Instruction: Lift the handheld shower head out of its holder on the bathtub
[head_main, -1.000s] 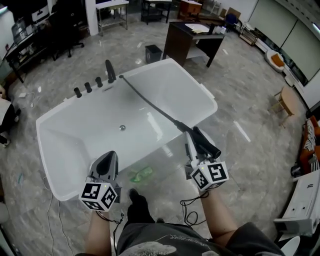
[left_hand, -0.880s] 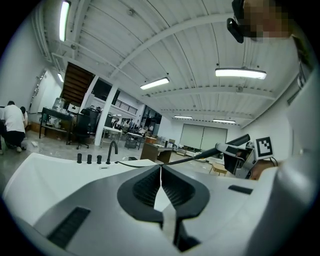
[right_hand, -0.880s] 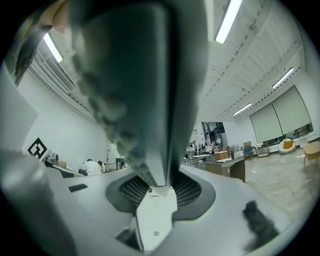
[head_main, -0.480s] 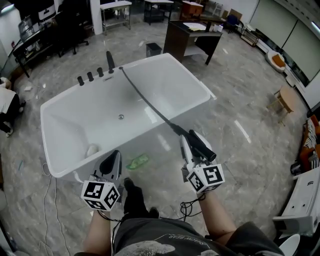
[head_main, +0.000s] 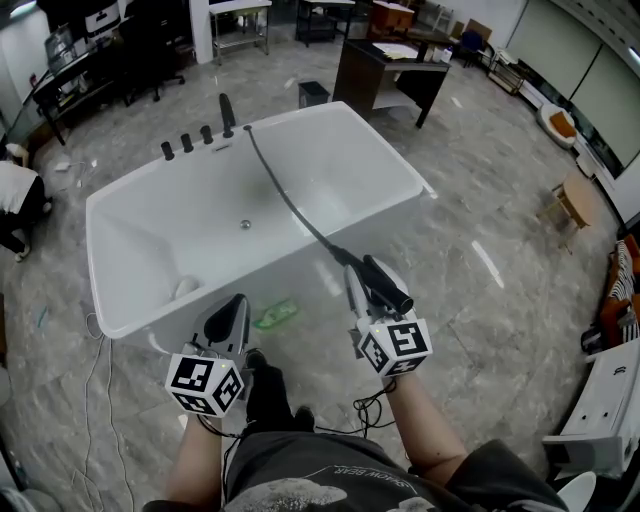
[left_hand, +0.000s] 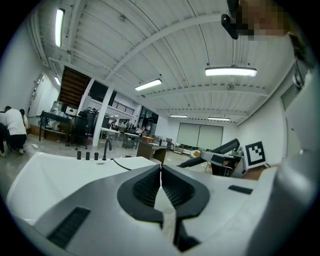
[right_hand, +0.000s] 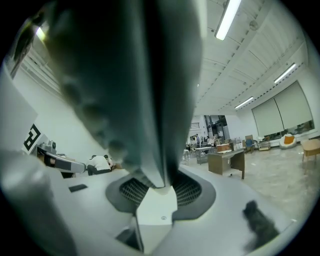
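A white freestanding bathtub (head_main: 130, 318) fills the middle of the head view, with dark taps (head_main: 187, 143) and a tall spout (head_main: 227, 114) on its far rim. My right gripper (head_main: 362, 278) is shut on the black handheld shower head (head_main: 385, 284), held out past the tub's near right corner. Its black hose (head_main: 285, 196) runs taut back across the tub to the far rim. In the right gripper view the shower head (right_hand: 130, 85) fills the frame between the pads. My left gripper (head_main: 236, 306) is shut and empty by the near rim; the left gripper view shows its pads (left_hand: 161, 182) pressed together.
A dark desk (head_main: 385, 75) stands beyond the tub, with a small black bin (head_main: 313, 93) beside it. A green rag (head_main: 276, 316) lies on the floor by the tub. Cables (head_main: 95, 345) trail at the left. A person (head_main: 15, 205) crouches at the far left. White furniture (head_main: 605, 420) sits at the right.
Both grippers have drawn back toward me, away from the tub, the right one carrying the shower head with it. The hose stretches longer across the tub.
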